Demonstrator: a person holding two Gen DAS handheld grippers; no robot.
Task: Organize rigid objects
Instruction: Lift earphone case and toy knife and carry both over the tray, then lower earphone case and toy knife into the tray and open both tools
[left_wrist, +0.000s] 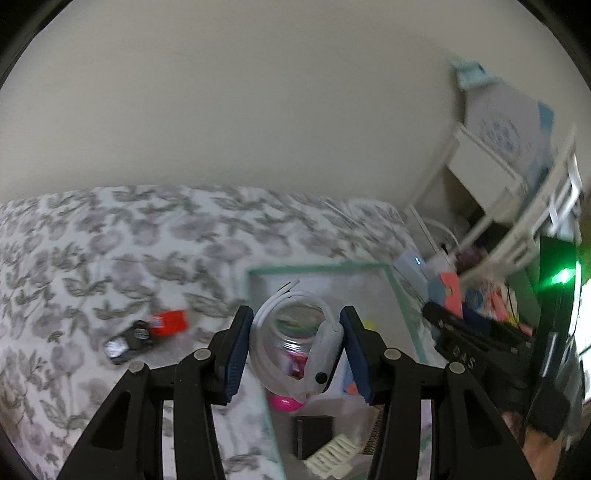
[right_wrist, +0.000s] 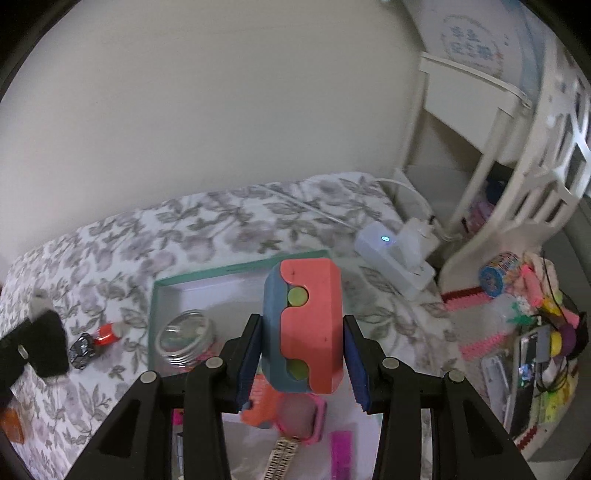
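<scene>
Squarely upright, coral-and-blue block (right_wrist: 304, 328)

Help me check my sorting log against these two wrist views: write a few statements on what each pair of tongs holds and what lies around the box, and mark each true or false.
1. The left tongs grip a white looped piece. True.
2. The right tongs are empty. False: they grip a coral and blue block.
3. A lidded glass jar lies inside the teal-rimmed box. True.
4. The small toy car sits inside the box. False: it lies on the floral bedspread, outside the box.
5. The white charger shows a lit indicator. True.
</scene>
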